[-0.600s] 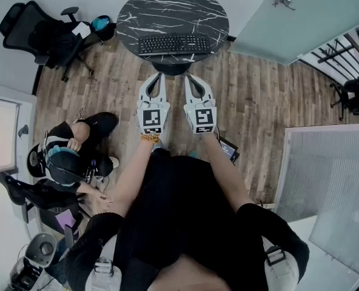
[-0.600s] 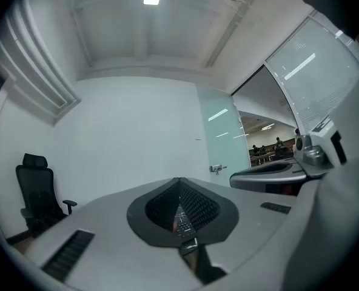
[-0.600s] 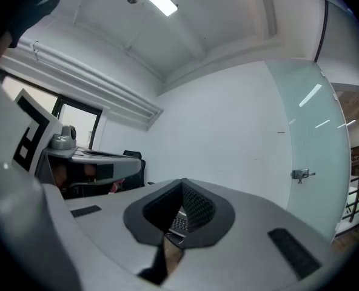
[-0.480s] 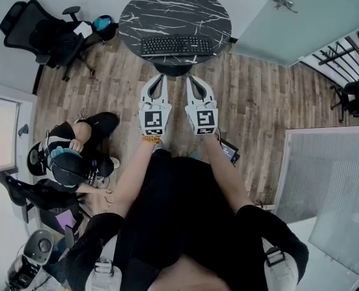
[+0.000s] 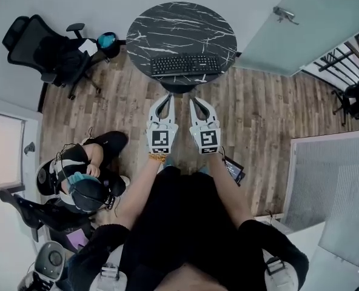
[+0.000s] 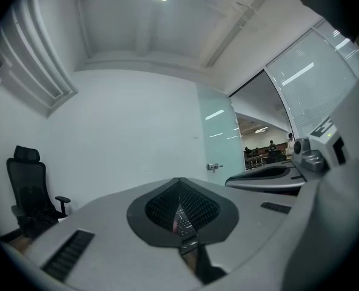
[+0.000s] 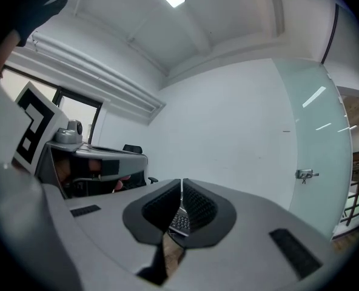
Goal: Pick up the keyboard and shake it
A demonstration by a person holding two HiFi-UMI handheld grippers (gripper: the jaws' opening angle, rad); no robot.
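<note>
Since the earlier head view, the whole scene has slid down and a little to the right in the frame: the round marble worktop (image 5: 167,26), the keyboard (image 5: 186,65) on it and both grippers all sit lower than they did. The gap between gripper tips and worktop looks about the same, so your viewpoint has shifted while your hands have not closed in.

Your left gripper (image 5: 165,97) and right gripper (image 5: 194,99) are held out side by side, level, with their tips just short of the near rim of the worktop and over the wooden floor (image 5: 258,102). Both have their jaws pressed together. In the left gripper view and the right gripper view the pads meet along a thin seam with nothing pinched between them, and only a sliver of keys shows through the notch behind.

The keyboard lies flat on the near half of the worktop, its long side across your line of reach, and nothing touches it. It sits well apart from both grippers.

As for progress, you have done none of the task's own steps. The keyboard is not yet gripped, lifted or shaken. By my reading you are in the approach. You must spread the jaws, bring the grippers forward over the rim, take hold of the keyboard, raise it clear and then shake it.

An office chair (image 5: 46,47) stands to the left of the worktop, and a person (image 5: 85,174) sits on the floor at your left, clear of your path.
</note>
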